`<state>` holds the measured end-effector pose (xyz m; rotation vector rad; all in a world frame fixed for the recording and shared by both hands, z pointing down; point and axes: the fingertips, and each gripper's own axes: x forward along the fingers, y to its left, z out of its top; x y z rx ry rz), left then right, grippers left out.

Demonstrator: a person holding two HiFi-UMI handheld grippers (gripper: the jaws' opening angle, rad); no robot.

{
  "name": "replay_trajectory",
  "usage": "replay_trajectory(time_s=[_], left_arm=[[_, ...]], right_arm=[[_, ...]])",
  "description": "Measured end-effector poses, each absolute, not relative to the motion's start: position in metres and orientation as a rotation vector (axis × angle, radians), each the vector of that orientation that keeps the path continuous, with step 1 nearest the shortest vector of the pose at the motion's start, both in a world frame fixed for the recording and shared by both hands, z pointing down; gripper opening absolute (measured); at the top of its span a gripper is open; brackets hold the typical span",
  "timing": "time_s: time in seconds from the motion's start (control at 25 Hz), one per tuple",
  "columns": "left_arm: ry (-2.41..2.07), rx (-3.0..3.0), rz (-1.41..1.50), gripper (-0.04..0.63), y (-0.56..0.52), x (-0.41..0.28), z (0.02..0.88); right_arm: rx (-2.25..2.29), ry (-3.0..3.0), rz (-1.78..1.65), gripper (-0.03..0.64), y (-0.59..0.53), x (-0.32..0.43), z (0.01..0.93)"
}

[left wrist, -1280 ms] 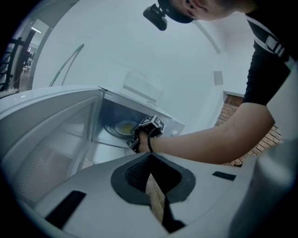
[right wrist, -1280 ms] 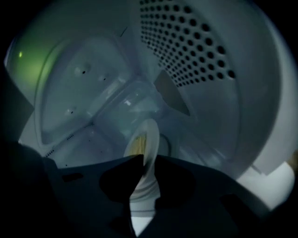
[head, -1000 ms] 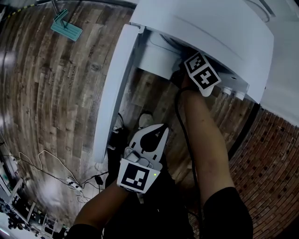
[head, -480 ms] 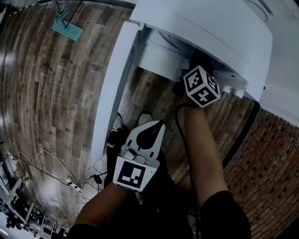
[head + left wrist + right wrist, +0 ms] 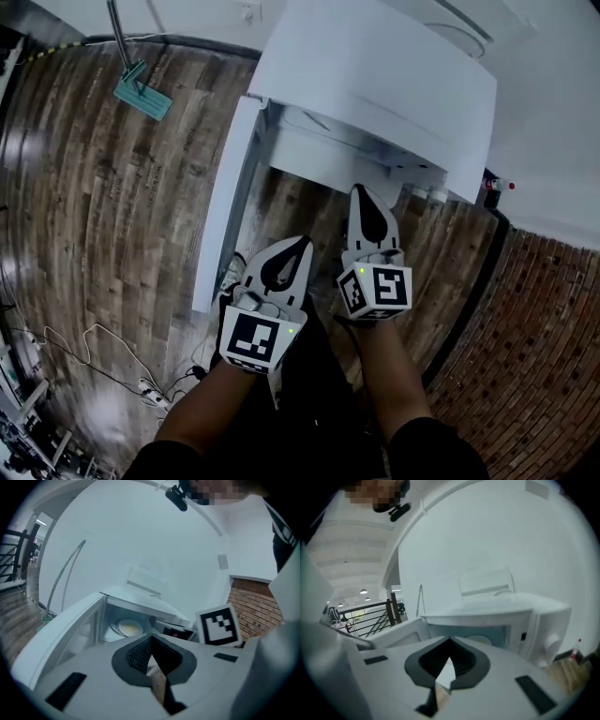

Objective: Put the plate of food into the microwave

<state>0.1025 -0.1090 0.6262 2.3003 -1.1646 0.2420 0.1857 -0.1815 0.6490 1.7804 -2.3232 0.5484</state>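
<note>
Sitting inside the microwave (image 5: 375, 84), the plate of food (image 5: 127, 627) is already placed; the left claw (image 5: 298, 244) and right claw (image 5: 362, 192) hang before the microwave, each pressed together on nothing; the open door (image 5: 223, 206) juts from the microwave's left edge, nearer the left claw, which probably swings it shut.

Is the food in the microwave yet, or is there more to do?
Looks mostly done: the plate of food sits inside the microwave. Nothing is in hand: the left gripper and right gripper are both shut and empty, outside it. Its door stands open, so closing it is probably what remains.
</note>
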Motion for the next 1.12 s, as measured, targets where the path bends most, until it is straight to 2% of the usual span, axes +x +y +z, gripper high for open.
replay_trajectory(time_s=[0.32,0.72,0.92,1.12], left_arm=[[-1.181,2.395,0.222,-0.002,-0.139,0.107,0.499],[-1.37,2.455,0.142,-0.003,-0.167,0.088,0.319],[-1.407,2.57,0.094,-0.003,-0.17,0.102,0.243],[-1.448,2.621,0.06,-0.003,-0.166,0.1,0.209]], right_arm=[[1.812,-2.375,0.638,0.012,-0.137,0.182,0.494],[1.798,-2.534,0.336,0.012,-0.156,0.169,0.294],[1.814,-2.616,0.374,0.012,-0.165,0.178,0.237],[1.763,-2.712,0.296,0.012,-0.158,0.171,0.204]])
